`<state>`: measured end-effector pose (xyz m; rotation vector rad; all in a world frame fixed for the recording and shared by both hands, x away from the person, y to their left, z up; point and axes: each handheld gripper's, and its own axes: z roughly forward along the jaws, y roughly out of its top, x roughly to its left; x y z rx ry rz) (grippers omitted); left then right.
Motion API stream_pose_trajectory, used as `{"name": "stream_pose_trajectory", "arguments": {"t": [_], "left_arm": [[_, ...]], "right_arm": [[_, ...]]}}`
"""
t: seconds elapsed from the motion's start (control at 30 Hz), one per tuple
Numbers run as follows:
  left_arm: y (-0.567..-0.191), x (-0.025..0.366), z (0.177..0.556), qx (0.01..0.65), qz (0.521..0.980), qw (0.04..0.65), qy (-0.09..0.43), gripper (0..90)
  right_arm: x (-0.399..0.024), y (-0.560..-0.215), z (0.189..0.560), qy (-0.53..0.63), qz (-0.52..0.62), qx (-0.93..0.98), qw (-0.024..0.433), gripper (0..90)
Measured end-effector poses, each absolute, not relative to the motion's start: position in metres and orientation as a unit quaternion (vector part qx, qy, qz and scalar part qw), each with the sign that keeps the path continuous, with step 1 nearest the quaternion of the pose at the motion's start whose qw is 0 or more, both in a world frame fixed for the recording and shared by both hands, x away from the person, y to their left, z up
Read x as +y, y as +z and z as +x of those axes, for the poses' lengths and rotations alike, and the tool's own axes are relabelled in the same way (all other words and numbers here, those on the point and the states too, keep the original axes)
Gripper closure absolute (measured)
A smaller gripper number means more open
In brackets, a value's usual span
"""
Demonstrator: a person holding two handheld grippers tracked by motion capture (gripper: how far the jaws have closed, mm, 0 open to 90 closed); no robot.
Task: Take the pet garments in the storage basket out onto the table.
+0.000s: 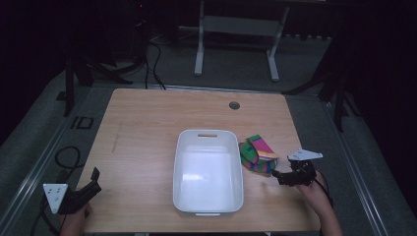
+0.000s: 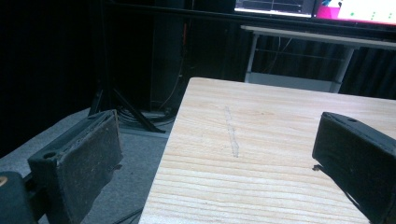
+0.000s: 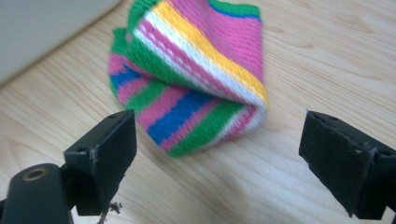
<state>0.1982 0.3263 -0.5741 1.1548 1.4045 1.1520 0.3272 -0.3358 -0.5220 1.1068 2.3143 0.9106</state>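
Right hand-held gripper (image 3: 219, 154) gapes wide, empty, low over the table (image 1: 147, 123), the striped cloth (image 3: 196, 74) lying just ahead beside the white bin (image 1: 209, 169). Left hand-held gripper (image 2: 219, 158) open, empty, at the table's corner.

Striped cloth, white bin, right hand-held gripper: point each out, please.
Striped cloth (image 3: 196, 79), right gripper view, on its folded top layer.
White bin (image 1: 178, 162), high view, on its left wall.
Right hand-held gripper (image 1: 276, 173), high view, midway between its open jaw tips.
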Motion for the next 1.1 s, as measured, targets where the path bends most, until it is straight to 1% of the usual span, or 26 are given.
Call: {"name": "stream_pose_trajectory", "arguments": {"t": [0.1,0.17,0.27,0.43,0.57,0.73,0.9,1.1], "left_arm": [[-0.574,0.326,0.198,0.574,0.472,0.474,0.471,1.8],[-0.574,0.326,0.198,0.574,0.473,0.475,0.471,1.8],[-0.574,0.326,0.198,0.574,0.472,0.475,0.471,1.9],[-0.574,0.326,0.198,0.573,0.473,0.474,0.472,1.8],[-0.574,0.326,0.198,0.574,0.473,0.473,0.473,1.9],[-0.574,0.325,0.198,0.573,0.473,0.472,0.474,1.8],[-0.574,0.325,0.198,0.574,0.473,0.472,0.474,1.8],[-0.574,0.325,0.198,0.574,0.473,0.472,0.474,1.9]], "right_arm": [[-0.343,-0.528,0.319,0.338,0.410,0.815,0.229,11.2],[-0.349,-0.530,0.311,0.351,0.421,0.799,0.247,12.9],[-0.359,-0.529,0.302,0.373,0.439,0.775,0.262,13.0],[-0.375,-0.533,0.291,0.396,0.460,0.746,0.274,13.2],[-0.382,-0.540,0.285,0.410,0.467,0.737,0.265,13.2],[-0.386,-0.546,0.274,0.422,0.468,0.722,0.285,13.2],[-0.392,-0.551,0.265,0.432,0.480,0.694,0.319,13.1],[-0.403,-0.553,0.263,0.450,0.506,0.658,0.331,13.2]]}}
